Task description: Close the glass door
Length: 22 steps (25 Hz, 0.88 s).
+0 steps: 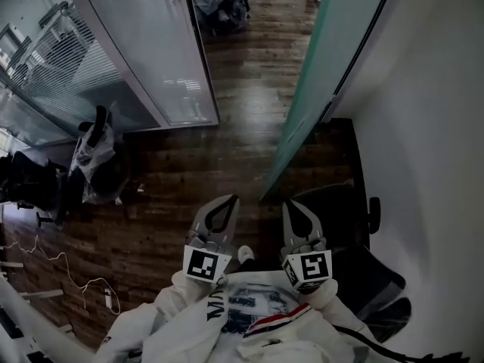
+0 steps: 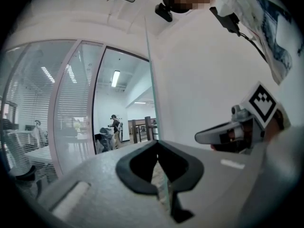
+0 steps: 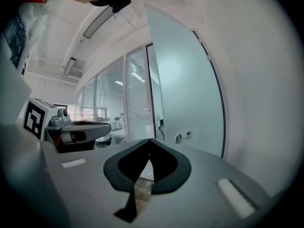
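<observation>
You hold two grippers. The left gripper [image 1: 229, 200] and the right gripper [image 1: 290, 204] both have their jaws together, tips meeting, with nothing between them. In the head view both point at the bottom corner of the glass door [image 1: 333, 59], the left one just left of that corner and the right one just under it.

There is one glass door, a frosted green-tinted panel standing open, swung away from the doorway and angled toward the white wall [image 1: 439, 127] on its right. In the right gripper view two small round fittings [image 3: 183, 136] sit low on the door's face.

One black office chair [image 1: 355, 233] stands at the foot of the door, between it and the wall. Well left of the door, a glass partition [image 1: 144, 44] with blinds behind it runs along the room. One bag-draped chair [image 1: 94, 150] stands below the partition, and one white cable [image 1: 76, 282] trails over the floor.

The floor [image 1: 234, 127] is dark, glossy wood planks, running on through the doorway left of the door. One person [image 2: 114, 126] stands far beyond it.
</observation>
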Each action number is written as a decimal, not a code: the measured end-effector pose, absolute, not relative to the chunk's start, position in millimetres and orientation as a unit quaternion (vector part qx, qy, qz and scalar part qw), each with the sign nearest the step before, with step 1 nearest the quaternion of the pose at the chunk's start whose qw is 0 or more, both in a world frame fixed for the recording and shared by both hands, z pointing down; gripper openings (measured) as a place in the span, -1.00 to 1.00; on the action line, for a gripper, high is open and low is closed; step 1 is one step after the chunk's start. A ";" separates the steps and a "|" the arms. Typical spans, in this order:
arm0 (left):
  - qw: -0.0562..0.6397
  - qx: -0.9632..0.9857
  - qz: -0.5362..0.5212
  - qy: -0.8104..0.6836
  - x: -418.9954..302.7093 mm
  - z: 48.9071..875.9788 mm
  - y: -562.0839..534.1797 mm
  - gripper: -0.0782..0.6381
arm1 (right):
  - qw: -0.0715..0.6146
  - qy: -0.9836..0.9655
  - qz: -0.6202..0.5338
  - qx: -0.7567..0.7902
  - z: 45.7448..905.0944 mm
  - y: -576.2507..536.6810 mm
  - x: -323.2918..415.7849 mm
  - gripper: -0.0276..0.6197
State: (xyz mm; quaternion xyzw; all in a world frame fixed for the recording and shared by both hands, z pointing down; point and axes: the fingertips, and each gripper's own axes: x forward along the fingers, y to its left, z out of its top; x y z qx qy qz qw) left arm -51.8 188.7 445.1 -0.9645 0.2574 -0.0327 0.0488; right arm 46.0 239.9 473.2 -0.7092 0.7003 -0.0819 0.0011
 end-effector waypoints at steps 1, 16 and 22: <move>0.047 -0.966 -0.035 0.252 -47.9 446.6 186.4 -0.79 | 0.000 0.696 -0.081 -0.713 473.2 238.5 49.9 -0.89; 0.047 -0.978 -0.042 0.197 28.2 450.4 136.6 -0.79 | 0.011 0.651 -0.087 -0.754 479.3 205.0 119.6 -0.90; 0.057 -0.978 -0.039 0.197 57.5 445.7 119.0 -0.79 | 0.021 0.635 -0.091 -0.767 482.1 193.8 154.6 -0.90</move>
